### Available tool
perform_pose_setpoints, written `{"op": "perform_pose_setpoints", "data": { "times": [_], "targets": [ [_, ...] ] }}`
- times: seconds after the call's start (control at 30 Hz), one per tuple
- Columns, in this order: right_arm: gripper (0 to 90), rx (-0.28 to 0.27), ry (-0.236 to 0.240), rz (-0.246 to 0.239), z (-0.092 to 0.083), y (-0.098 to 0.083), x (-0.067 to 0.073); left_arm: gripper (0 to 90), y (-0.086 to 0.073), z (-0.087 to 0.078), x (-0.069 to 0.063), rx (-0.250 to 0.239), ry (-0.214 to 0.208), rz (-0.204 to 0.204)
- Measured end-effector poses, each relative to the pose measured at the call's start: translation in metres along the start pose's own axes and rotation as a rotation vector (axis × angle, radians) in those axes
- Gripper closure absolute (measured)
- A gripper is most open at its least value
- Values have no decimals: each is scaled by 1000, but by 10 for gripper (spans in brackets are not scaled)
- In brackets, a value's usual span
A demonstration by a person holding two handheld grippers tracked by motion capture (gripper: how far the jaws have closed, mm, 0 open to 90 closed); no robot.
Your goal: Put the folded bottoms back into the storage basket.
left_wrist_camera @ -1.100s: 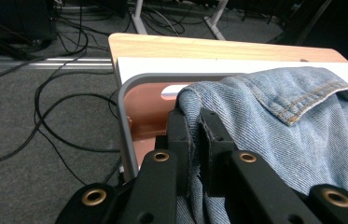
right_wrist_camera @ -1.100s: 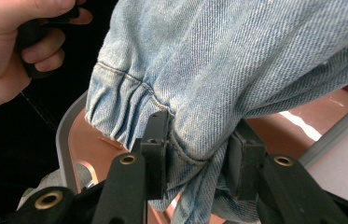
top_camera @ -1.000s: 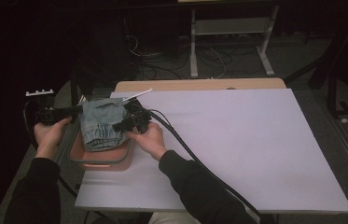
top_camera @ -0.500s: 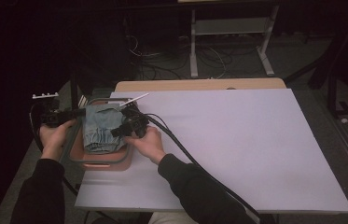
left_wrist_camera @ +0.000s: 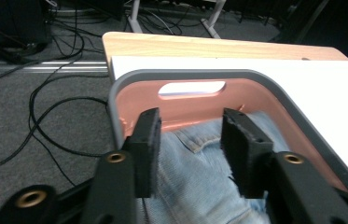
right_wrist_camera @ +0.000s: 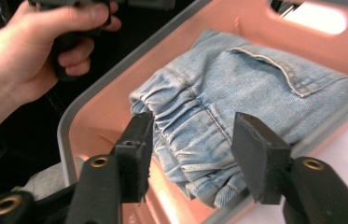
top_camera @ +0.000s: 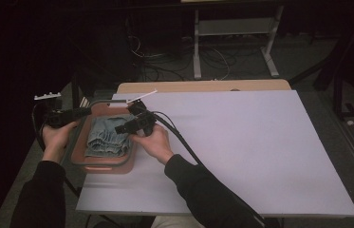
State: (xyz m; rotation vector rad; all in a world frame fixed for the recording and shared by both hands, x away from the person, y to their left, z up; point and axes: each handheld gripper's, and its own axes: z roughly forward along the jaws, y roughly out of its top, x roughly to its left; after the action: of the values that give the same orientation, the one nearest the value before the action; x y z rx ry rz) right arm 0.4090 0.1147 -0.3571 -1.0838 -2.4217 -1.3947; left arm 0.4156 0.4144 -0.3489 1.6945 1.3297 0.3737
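Both grippers' jaws have just been opening, letting go of the jeans, which now lie folded in the pink bin; left gripper and right gripper hover apart above them.

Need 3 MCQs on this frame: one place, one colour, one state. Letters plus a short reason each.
1. Where do the folded jeans lie?
A. in the bin
B. on the white board
C. on the floor

2. What colour is the bin inside?
A. green
B. salmon pink
C. yellow

3. How do the left gripper and right gripper stand?
A. both clamped on the denim
B. both open, pads off the denim
C. one holds the bin's rim

Key: 1 A, the denim sits within the bin's walls; 2 B, the walls show pink under a grey rim; 3 B, both have just been opening, with a gap at each pad.
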Motion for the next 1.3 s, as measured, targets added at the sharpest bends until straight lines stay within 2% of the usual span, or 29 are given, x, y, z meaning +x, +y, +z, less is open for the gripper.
{"op": "perform_pose_setpoints", "data": {
  "times": [0.27, 0.47, 0.63, 0.83, 1.0, 1.13, 1.3],
  "targets": [
    [383, -49, -12, -32, -23, 7, -10, 423, 7, 5, -15, 4, -20, 23],
    [336, -50, -18, -48, -35, 5, -17, 353, 11, 4, -26, 17, -22, 39],
    [286, -56, -21, -67, -47, 1, -24, 265, 13, 2, -35, 34, -48, 51],
    [178, -42, -38, -83, -63, -4, -31, 181, 12, -3, -49, 25, -48, 65],
    [131, -36, -96, -124, -79, -11, -35, 137, 10, -5, -60, 17, -54, 74],
    [12, -22, -129, -140, -91, -15, -39, 64, 8, -6, -70, 13, -69, 80],
    [0, -32, -152, -165, -112, -22, -44, 0, 5, -8, -82, 3, -88, 95]
  ]
}}
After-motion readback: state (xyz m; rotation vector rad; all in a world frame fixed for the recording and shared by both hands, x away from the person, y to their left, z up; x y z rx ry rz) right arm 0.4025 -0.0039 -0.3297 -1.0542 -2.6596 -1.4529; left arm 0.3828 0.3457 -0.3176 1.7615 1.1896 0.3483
